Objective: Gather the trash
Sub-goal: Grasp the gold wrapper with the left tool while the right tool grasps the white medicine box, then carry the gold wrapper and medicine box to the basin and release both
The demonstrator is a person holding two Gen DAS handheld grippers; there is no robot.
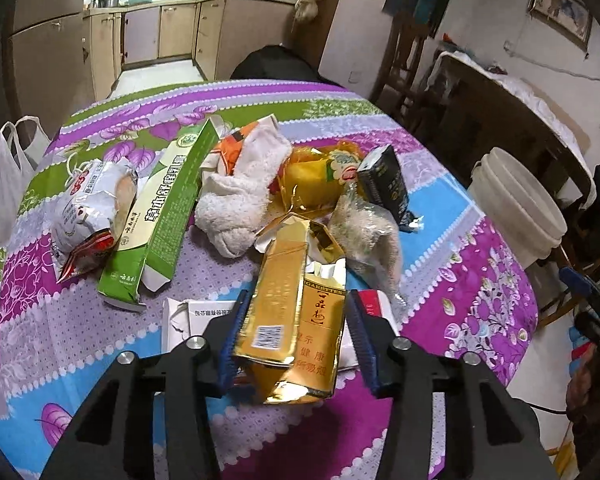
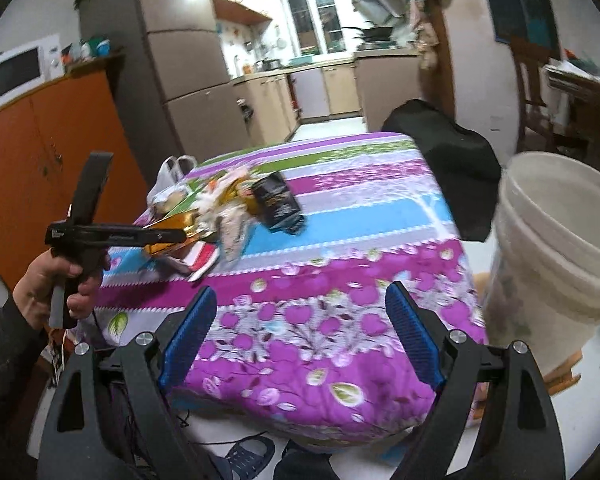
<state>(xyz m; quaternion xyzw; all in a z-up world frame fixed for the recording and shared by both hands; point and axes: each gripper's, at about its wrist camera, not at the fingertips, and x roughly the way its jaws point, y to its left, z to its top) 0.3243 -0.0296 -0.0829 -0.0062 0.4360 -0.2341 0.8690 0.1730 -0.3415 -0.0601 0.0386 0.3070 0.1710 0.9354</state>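
My left gripper (image 1: pixel 294 300) is shut on a crumpled gold cigarette pack (image 1: pixel 296 312) and holds it just above the table. Behind it lies a pile of trash: a green carton (image 1: pixel 160 216), a white snack bag (image 1: pixel 88 204), a white cloth (image 1: pixel 244 192), a yellow wrapper (image 1: pixel 316 176), a black pack (image 1: pixel 384 184) and a clear plastic bag (image 1: pixel 368 232). My right gripper (image 2: pixel 300 300) is open and empty over the table's near corner. The left gripper with the gold pack (image 2: pixel 172 228) shows in the right wrist view.
A white bucket (image 2: pixel 556 256) stands on the floor right of the table; it also shows in the left wrist view (image 1: pixel 516 204). A white plastic bag (image 1: pixel 8 176) hangs at the table's left. A flat white box (image 1: pixel 192 320) lies under my left gripper.
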